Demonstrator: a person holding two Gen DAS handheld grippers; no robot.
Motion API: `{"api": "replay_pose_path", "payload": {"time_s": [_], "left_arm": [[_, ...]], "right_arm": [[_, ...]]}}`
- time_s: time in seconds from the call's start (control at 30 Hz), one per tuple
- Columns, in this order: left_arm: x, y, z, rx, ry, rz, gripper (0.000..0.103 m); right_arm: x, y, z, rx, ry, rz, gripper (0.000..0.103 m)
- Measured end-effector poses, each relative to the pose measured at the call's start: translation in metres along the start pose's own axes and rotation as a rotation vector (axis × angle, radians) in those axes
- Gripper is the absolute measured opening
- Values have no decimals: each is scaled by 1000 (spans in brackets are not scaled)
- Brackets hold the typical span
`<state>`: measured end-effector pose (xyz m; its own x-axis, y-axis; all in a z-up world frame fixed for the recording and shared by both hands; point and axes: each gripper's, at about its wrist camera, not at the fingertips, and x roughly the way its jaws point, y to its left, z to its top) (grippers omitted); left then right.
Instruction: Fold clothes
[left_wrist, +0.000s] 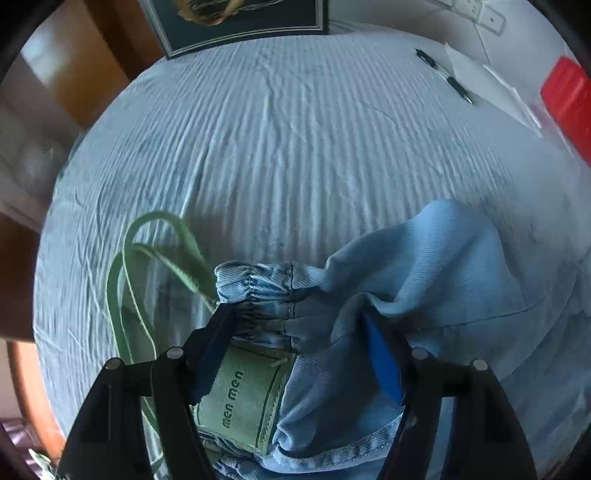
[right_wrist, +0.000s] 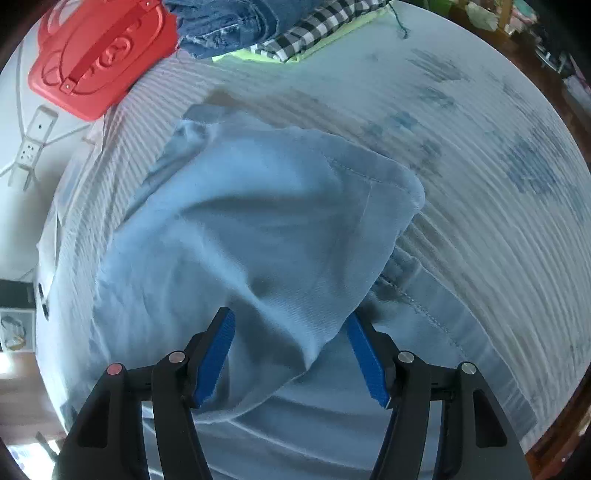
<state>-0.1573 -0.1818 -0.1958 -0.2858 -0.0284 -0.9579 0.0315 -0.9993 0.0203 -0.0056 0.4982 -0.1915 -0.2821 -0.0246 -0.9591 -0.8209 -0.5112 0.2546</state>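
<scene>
From my seat, the light-blue trousers (right_wrist: 258, 221) lie bunched and half-doubled on the striped bed sheet (left_wrist: 277, 147), so flattening remains, I judge; left fingers (left_wrist: 299, 354) stand wide around the elastic waistband (left_wrist: 258, 291), right fingers (right_wrist: 291, 354) wide around a fold.

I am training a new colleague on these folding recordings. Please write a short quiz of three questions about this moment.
1. True or false: the right gripper is open, with cloth between its fingers.
2. Which word is printed twice on the green label?
3. The red lid lies: A) on the pale blue garment; B) beside folded clothes; C) in a gripper.

Key: 1 true; 2 men; 3 B.
</scene>
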Motion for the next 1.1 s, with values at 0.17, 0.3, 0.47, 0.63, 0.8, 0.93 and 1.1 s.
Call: {"api": "replay_pose_path", "payload": {"time_s": [0.17,0.3,0.47,0.63,0.8,0.93,1.1], "left_arm": [[-13,2,3,-56,-3,30,24],[-70,25,6,-155,-153,93,20],[-126,76,29,-255,-277,117,20],[-94,106,82,-352,-250,131,20],[-47,123,115,-410,-180,145,20],[-45,119,105,-357,-142,100,29],[-42,113,53,-289,-70,74,48]], "right_arm": [[-4,12,-2,-62,-25,-25,4],[-35,39,3,-127,-112,55,4],[-83,98,44,-176,-201,232,4],[-58,182,96,-213,-188,269,13],[-37,244,130,-258,-185,277,34],[-37,234,120,-287,-190,222,45],[-35,169,84,-241,-161,161,45]]}}
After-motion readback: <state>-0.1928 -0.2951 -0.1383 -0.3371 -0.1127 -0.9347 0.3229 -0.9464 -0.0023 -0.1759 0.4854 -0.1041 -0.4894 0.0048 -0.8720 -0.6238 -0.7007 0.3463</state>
